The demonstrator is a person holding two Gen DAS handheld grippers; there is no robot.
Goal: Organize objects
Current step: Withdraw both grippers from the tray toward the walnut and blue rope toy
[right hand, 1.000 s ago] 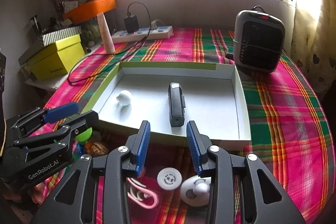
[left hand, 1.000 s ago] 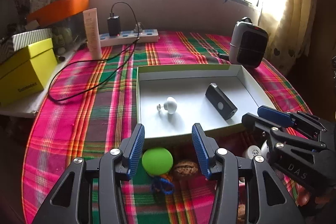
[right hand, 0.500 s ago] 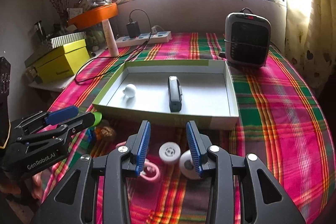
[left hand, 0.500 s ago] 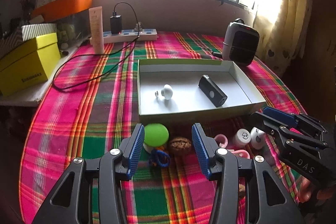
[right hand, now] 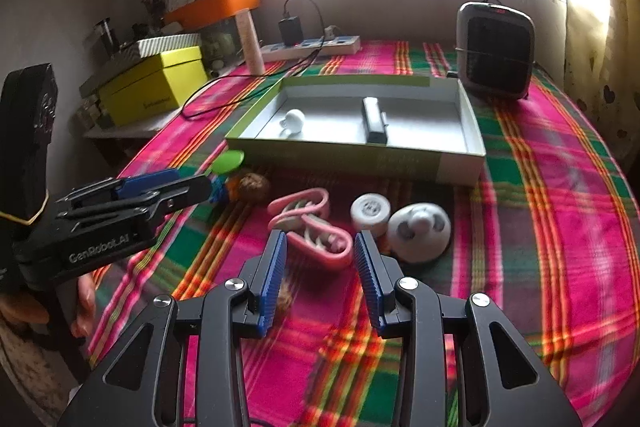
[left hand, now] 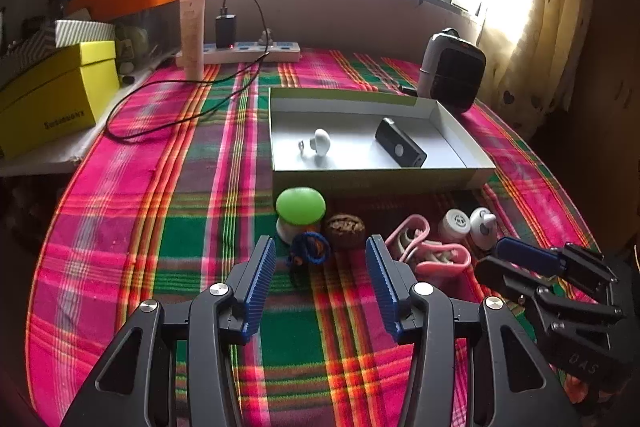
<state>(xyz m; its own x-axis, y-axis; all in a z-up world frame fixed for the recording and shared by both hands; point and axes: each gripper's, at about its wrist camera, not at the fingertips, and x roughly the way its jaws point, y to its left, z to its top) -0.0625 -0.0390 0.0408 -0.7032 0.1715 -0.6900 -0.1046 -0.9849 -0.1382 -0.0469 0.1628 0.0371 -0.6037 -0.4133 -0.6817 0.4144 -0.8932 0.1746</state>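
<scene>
both the left gripper point(left hand: 320, 279) and the right gripper point(right hand: 320, 267) hang part-open and empty over the table point(left hand: 160, 227), where a green mushroom toy point(left hand: 300, 207), walnut point(left hand: 345, 227) and pink clips point(right hand: 316, 231) lie just before the shallow box point(left hand: 380, 175).

place: probably a home | plaid tablecloth point(left hand: 168, 227), curtained window point(left hand: 532, 7), space heater point(right hand: 496, 51)
</scene>
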